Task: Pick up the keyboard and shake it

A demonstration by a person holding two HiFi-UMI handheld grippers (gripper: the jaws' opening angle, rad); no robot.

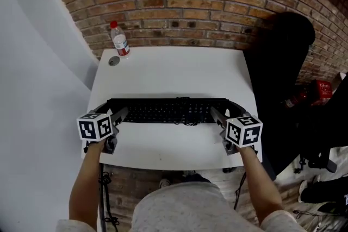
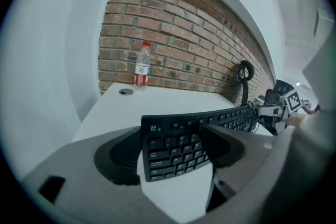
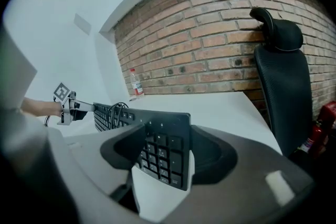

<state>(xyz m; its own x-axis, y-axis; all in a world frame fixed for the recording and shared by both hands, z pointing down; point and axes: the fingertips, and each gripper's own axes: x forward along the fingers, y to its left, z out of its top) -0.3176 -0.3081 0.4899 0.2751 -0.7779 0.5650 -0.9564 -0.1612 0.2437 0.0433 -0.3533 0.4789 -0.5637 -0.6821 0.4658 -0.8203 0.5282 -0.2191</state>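
We start at the left, where the left gripper (image 2: 172,136) has its jaws spread wide across the short width of the keyboard (image 1: 168,110). One pad sits at the far long edge and the other at the near one, and both look to be pressing on the left end. The keyboard lies on the white table (image 1: 174,70), towards its front edge, and we cannot tell whether it has left the surface. Its long axis runs straight across in front of us from left to right, so each claw looks along the row of keys towards the other. A loose coil of cable (image 3: 116,112) rests on the keys about the middle. At the right, the right gripper (image 3: 163,134) is just as wide and closed on the right end in the same way, with the number pad between its pads. Neither hand is nearer than the other, since each has its own end. We judge that the lift turns on this: the thing is long and held only at its two tips, so both hands must rise together and keep that axis level, or one end will twist out of its grip
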